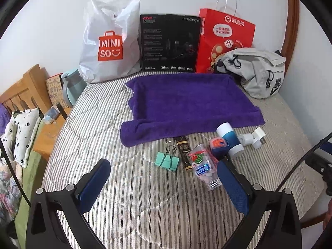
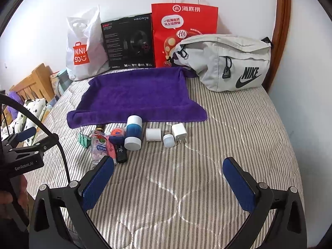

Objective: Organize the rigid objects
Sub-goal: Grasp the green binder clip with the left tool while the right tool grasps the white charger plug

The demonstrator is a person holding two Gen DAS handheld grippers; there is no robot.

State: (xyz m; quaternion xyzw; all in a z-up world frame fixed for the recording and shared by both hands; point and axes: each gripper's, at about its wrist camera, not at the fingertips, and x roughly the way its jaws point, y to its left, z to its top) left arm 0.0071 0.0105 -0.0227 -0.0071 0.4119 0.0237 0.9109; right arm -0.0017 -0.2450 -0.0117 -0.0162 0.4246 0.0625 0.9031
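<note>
Landmark: flat purple terry towel (image 2: 137, 95) on the striped bed cover (image 2: 207, 166). Small items lie in a row just beside its near edge. The white-capped blue plastic cylinder (image 2: 133, 132) lies on its side, long axis running from the towel toward the camera, one cap touching the towel hem. To its right: white plug charger (image 2: 179, 133) (prongs pointing away from the towel). To its left: mint-green metal binder clip (image 1: 167, 161). Left gripper (image 1: 164, 183) spread, empty; right gripper (image 2: 169, 181) likewise spread, empty, both nearer than the row.
</note>
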